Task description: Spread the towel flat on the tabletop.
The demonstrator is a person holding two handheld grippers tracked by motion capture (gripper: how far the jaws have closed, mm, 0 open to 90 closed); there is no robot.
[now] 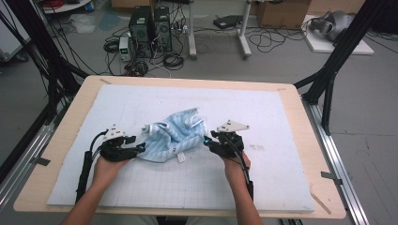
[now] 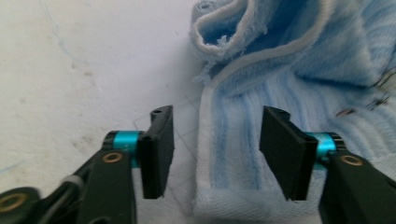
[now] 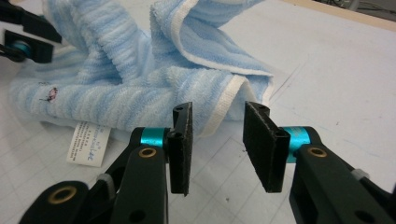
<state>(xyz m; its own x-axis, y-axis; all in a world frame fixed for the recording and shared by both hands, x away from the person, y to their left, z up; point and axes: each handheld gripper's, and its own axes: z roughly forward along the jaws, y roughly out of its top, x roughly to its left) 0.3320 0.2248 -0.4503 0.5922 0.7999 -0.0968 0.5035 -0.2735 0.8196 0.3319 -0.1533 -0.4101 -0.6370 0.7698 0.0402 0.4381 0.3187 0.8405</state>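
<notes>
A crumpled blue striped towel [image 1: 171, 136] lies bunched near the middle of the white mat [image 1: 263, 183] that covers the worktop [image 1: 300, 122]. The left gripper [image 1: 139, 148] sits at the heap's 8 o'clock edge and the right gripper [image 1: 208, 140] at its 3 o'clock edge, both pointing inward at it.

In the left gripper view the fingers [image 2: 158, 149] stand apart with a hemmed corner of the towel [image 2: 243, 154] lying between them; the pads do not press on the cloth. In the right gripper view the fingers [image 3: 182, 144] are likewise parted, and a white-edged fold of the towel [image 3: 140, 93] lies just ahead of the tips, at 12 o'clock, with bare mat in the gap. A white care label [image 3: 88, 143] sticks out from under the cloth at 9 o'clock of that view.

The step in hand looks like picking grasp points on opposite edges, probably to spread or fold the towel. Next, the left needs little more than to close on the corner it already straddles. The right should first slide forward until the hem sits between its pads, then close. Both should catch one layer only, or the heap will lift as a lump instead of opening out.
</notes>
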